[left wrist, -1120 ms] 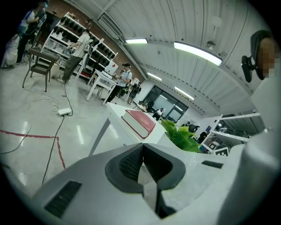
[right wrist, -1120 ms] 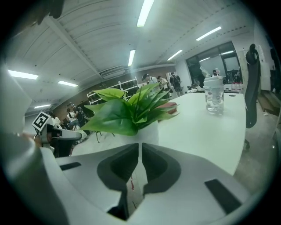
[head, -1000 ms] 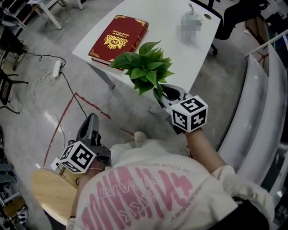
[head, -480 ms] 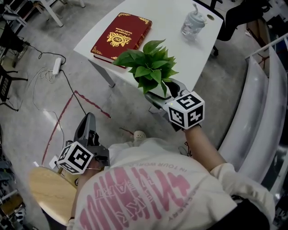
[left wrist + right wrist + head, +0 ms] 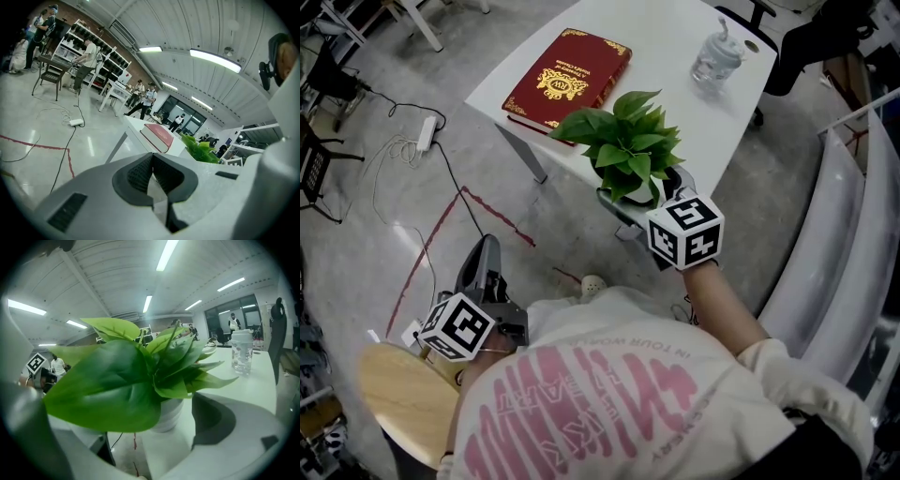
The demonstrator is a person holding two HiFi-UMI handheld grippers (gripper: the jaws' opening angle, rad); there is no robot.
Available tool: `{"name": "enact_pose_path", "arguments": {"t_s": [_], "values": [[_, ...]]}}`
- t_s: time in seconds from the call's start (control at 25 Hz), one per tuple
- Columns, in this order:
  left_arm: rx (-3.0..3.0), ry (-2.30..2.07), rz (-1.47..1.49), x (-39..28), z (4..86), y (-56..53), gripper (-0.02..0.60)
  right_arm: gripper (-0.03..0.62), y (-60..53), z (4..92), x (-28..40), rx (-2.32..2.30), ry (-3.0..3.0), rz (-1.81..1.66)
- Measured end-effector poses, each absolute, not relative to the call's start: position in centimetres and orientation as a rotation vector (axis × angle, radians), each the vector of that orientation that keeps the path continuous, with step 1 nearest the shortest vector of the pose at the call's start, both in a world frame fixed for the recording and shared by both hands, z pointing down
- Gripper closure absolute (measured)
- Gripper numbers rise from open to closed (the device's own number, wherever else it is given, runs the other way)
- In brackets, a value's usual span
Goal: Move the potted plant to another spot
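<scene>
Right gripper view: my right gripper [image 5: 642, 197] is opening off the potted plant [image 5: 140, 380] at centre frame. I'd back straight out. Left gripper [image 5: 152, 174] is closed and empty.

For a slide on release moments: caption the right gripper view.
Right gripper opening around the potted plant at the edge of the white table, plastic cup beyond.
</scene>
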State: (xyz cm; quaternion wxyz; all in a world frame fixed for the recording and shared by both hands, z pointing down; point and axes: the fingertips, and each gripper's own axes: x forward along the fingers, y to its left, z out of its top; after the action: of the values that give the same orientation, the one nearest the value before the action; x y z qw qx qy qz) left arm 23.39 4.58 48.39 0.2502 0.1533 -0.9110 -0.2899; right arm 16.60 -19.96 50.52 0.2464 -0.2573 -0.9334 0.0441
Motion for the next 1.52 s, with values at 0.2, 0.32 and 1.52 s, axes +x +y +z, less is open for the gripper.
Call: {"name": "enact_pose_path", "arguments": {"t_s": [0.2, 0.32, 1.52], "values": [[0.425, -2.491, -0.792, 23.0, 48.0, 4.7, 0.578, 0.066, -19.4, 50.2, 15.7, -0.679, -2.594, 0.1], [0.429, -2.497, -0.797, 22.8, 47.9, 4.7, 0.578, 0.051, -19.2, 49.9, 15.3, -0.668, -2.615, 0.09], [0.37, -2.576, -0.877, 20.0, 45.1, 6.8, 0.578, 0.054, -18.9, 50.0, 13.3, -0.679, -2.502, 0.101]]}}
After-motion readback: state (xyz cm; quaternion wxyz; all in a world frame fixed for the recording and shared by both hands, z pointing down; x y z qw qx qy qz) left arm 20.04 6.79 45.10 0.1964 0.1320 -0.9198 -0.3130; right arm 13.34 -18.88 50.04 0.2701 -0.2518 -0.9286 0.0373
